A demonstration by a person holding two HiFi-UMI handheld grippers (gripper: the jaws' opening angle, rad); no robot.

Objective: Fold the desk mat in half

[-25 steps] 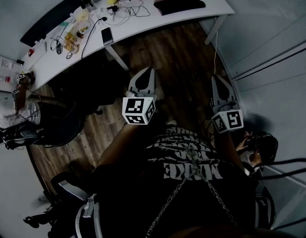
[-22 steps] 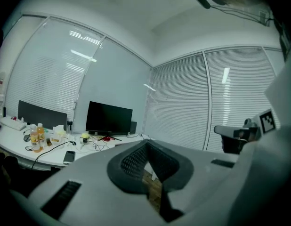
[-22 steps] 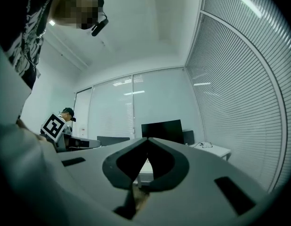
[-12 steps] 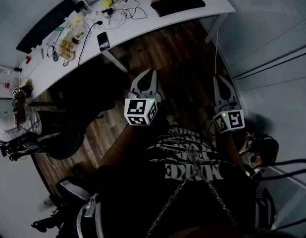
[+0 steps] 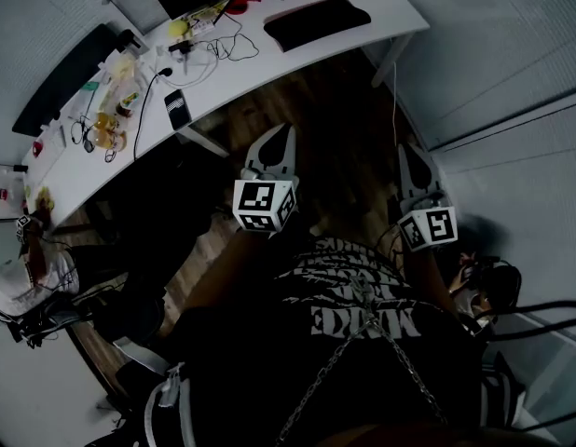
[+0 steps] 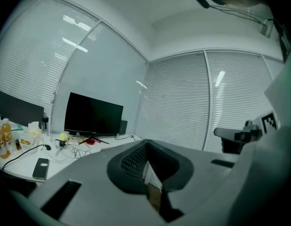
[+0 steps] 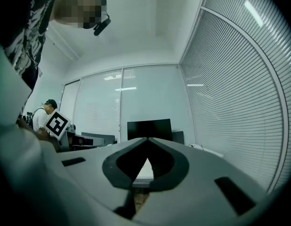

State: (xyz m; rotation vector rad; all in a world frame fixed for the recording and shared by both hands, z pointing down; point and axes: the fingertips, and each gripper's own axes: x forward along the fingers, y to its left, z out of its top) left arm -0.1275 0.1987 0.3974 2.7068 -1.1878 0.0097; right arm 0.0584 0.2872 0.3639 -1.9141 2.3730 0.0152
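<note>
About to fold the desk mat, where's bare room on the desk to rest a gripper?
Free: the right end of the white desk, beyond the desk mat, and the front strip between it and the phone. Crowded: cables and bottles left of the mat.

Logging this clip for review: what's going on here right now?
A person stands on the wood floor, a little way back from the white desk, holding a gripper in each hand. The left gripper and the right gripper both have their jaws shut on nothing and point toward the desk. The dark desk mat lies on the desk, untouched. Folding has not begun.
</note>
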